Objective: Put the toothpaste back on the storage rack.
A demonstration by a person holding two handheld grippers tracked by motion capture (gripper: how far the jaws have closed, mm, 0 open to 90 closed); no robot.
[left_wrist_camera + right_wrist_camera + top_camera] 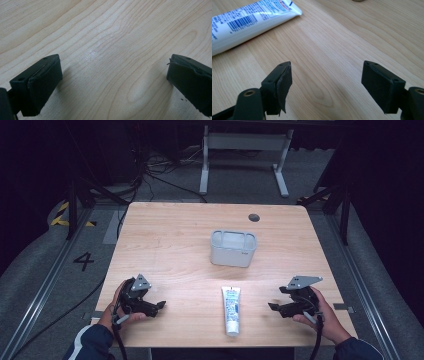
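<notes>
— From above, what's on the wooden table (pixel 165 235)?

— Low in the centre of the frame a white tube (pixel 231 310) lies flat, its long axis running toward the person, cap end nearest the bottom edge. Above it, near mid-frame, stands a pale grey bin (pixel 233 248), well apart from the tube.

— And the grippers?

— Left gripper (pixel 159 306) sits at lower left, held in the person's left hand (pixel 116 307), jaws pointing right toward the tube. Right gripper (pixel 273 306) sits at lower right in the right hand (pixel 322 317), jaws pointing left. The tube lies between them, touching neither.

— Over in the left gripper view?

— Bare wood grain. The left gripper (pixel 113 75) has its jaws spread wide, one at the lower left corner, the other at the lower right, with nothing between them.

— Right gripper view?

— The right gripper (pixel 327 80) is also spread wide with only table between the jaws. The tube (pixel 249 22) crosses the upper left of the frame, barcode and blue print visible, its flat crimped end pointing toward upper centre. It lies beyond the left-hand jaw, clear of it.
</notes>
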